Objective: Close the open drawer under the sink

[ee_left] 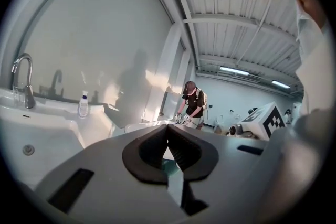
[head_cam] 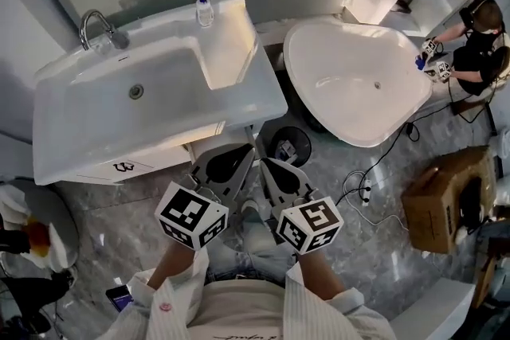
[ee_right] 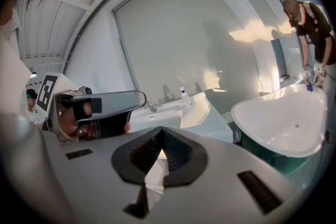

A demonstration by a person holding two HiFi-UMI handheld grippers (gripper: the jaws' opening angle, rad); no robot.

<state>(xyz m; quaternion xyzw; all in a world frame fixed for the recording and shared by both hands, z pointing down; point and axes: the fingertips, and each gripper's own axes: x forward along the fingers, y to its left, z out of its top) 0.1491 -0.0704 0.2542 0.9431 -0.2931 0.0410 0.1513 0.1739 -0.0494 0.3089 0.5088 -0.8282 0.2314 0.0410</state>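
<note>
The white sink [head_cam: 151,91] with a chrome faucet [head_cam: 96,26] fills the upper left of the head view. Below its front rim a white drawer front [head_cam: 119,166] shows as a narrow strip; how far it stands out I cannot tell. My left gripper [head_cam: 244,155] and right gripper [head_cam: 269,166] are side by side near the sink's right front corner, apart from the drawer. Both point up and away from me. The left gripper [ee_left: 168,132] has its jaws shut with nothing between them, and so does the right gripper [ee_right: 159,138].
A soap bottle [head_cam: 205,8] stands on the sink's back ledge. A white bathtub [head_cam: 358,80] sits to the right, with another person [head_cam: 478,44] working at its far end. A round dark object [head_cam: 288,146], a cable [head_cam: 366,187] and a cardboard box [head_cam: 446,199] lie on the marble floor.
</note>
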